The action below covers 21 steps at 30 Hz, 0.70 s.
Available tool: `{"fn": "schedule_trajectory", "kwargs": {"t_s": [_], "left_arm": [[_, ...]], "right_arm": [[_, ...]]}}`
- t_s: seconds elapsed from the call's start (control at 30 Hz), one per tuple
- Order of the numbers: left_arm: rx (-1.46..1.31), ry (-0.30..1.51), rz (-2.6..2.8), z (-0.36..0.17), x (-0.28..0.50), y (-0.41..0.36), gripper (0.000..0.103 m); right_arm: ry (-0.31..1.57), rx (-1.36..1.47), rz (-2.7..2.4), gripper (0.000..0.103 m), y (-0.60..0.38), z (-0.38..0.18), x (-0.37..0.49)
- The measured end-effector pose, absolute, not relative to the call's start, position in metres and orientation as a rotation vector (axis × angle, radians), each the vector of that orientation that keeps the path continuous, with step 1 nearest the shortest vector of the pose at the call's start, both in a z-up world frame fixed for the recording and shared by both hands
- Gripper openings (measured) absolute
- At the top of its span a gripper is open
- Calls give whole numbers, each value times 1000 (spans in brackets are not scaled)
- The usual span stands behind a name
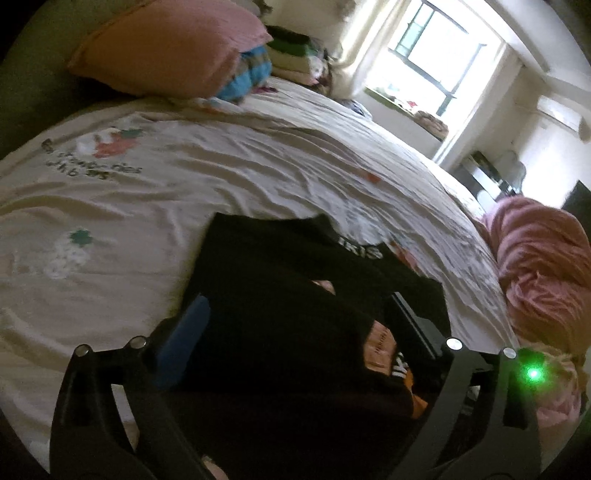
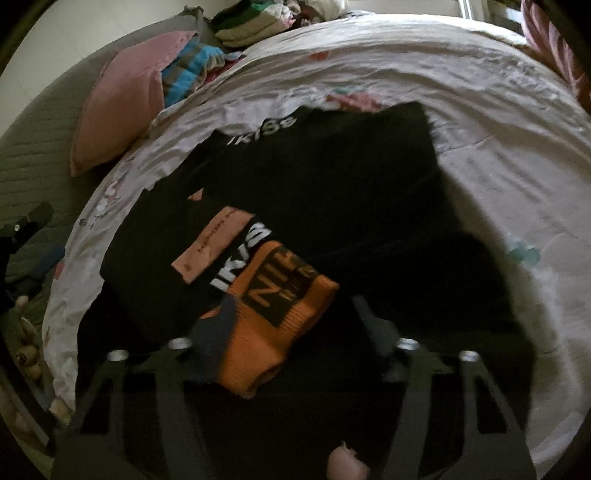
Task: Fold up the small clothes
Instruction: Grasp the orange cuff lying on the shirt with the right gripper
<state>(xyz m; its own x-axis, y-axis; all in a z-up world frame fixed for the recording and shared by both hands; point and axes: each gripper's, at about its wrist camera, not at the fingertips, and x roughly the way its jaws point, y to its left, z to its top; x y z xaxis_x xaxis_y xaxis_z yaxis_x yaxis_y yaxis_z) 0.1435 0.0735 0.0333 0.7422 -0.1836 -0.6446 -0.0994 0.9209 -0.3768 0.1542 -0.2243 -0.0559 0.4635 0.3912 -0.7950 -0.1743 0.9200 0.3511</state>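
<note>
A black garment (image 1: 280,295) with white lettering and an orange cuff lies on the white printed bedsheet (image 1: 184,177). It also shows in the right wrist view (image 2: 332,192), partly folded, with the orange cuff (image 2: 273,317) and a pink label on top. My left gripper (image 1: 295,332) is open, its blue-padded left finger (image 1: 184,339) at the garment's edge and the cloth between the fingers. My right gripper (image 2: 295,332) is open above the garment's near part, the orange cuff lying between its fingers.
A pink pillow (image 1: 170,48) and striped cloth (image 1: 247,74) lie at the bed's head, with folded clothes (image 2: 255,22) behind. A pink blanket (image 1: 539,266) is bunched at the bed's right side. A bright window (image 1: 428,55) is beyond.
</note>
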Motion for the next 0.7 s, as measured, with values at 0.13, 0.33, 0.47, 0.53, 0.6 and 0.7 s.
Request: {"fn": "schedule_trajectory", "kwargs": {"t_s": [0.13,0.33,0.47,0.53,0.6,0.7], "left_arm": [[-388,701,23,38,137,84,89],[-396,663,71,45,128,100,89],[-399,657,87,45,126,108,89],[-403,659,90,44,126,110,89],[-410,664,88,42,128,111,89],[-410,674,82,39,132,110,89]], "right_arm": [[975,203,415,11,-214,-41,149],[780,88,501,10,-198,20,148],[628,-27,560,8,-186,69,155],[577,-70,559,8,-185,82,161],[541,-111,535,8,-189,88,166],[554,-136,494,8,-197,79,177]]}}
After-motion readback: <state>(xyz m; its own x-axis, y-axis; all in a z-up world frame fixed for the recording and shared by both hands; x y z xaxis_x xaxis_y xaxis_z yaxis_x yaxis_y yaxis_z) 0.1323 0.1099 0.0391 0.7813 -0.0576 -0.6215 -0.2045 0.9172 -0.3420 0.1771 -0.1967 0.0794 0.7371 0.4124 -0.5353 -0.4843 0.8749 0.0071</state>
